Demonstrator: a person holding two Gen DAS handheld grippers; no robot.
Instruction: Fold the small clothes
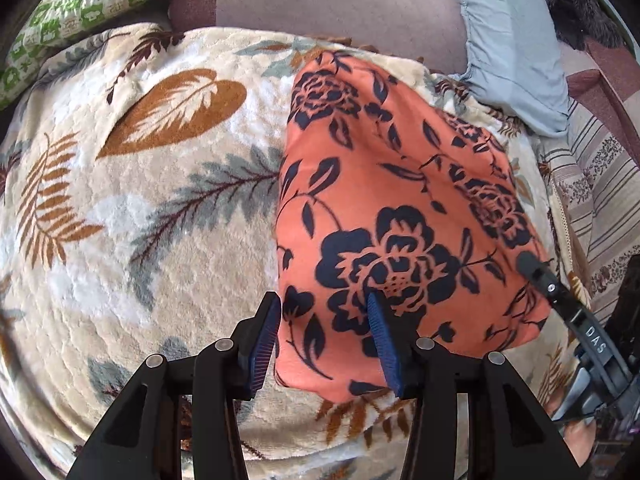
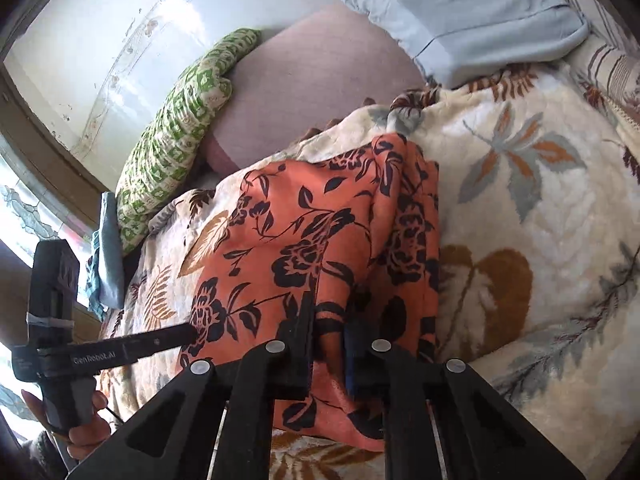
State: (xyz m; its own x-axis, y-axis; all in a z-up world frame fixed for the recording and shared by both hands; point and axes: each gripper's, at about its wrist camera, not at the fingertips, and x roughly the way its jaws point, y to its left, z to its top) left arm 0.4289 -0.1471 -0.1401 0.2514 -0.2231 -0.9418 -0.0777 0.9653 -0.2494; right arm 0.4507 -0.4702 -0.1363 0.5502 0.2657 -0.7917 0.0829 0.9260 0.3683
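Orange fabric printed with black roses, a small garment (image 1: pixel 400 208) already doubled over at least once, lies on a cream plush blanket (image 1: pixel 132 208) patterned with brown and grey leaves. Its long axis runs away from both cameras, toward the mauve bed surface (image 1: pixel 320 4) beyond. The left gripper (image 1: pixel 326 336) stands spread at the garment's near left corner: one blue pad (image 1: pixel 264 344) sits just off the cloth edge over the blanket, the other (image 1: pixel 384 344) rests over the print, so the left edge runs between them, not yet pinched. The right gripper (image 2: pixel 328 344) is at the near edge on the opposite side; its jaws stand narrow with a fold of orange cloth between them, and it seems to be pinching that fold, though the contact itself is shadowed. The left hand therefore looks nearer to a free edge, and a next fold would likely carry the near end away along the long axis. Around the bed: a green-and-white patterned pillow (image 2: pixel 176 144), a pale blue folded cloth (image 2: pixel 480 12), a whitish wall (image 2: pixel 100 40) and a window at the left.
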